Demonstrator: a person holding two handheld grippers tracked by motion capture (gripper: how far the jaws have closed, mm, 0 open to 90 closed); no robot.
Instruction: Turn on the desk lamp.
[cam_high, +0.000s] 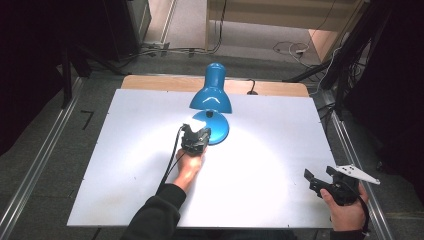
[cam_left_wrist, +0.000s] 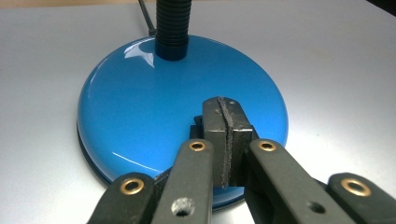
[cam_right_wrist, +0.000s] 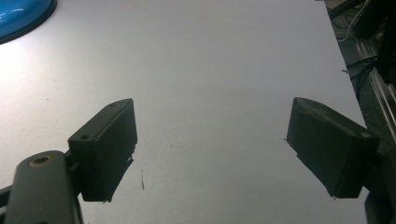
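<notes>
A blue desk lamp stands at the back middle of the white table (cam_high: 125, 165). Its shade (cam_high: 211, 95) points down and throws a bright pool of light. My left gripper (cam_high: 196, 136) rests over the front edge of the round blue base (cam_high: 220, 129). In the left gripper view its jaws are pressed together with nothing between them, tips (cam_left_wrist: 227, 116) just above the glossy base (cam_left_wrist: 140, 107); whether they touch it is unclear. The black ribbed neck (cam_left_wrist: 173, 23) rises behind. My right gripper (cam_high: 320, 176) is held open near the table's front right corner, nothing between its fingers (cam_right_wrist: 105, 144).
The lamp's black cable (cam_left_wrist: 145, 16) runs off behind the base toward the far edge. A corner of the blue base (cam_right_wrist: 18, 14) shows far off in the right gripper view. Metal rails (cam_high: 40, 165) flank the table, and cables (cam_high: 295, 47) lie on the floor beyond.
</notes>
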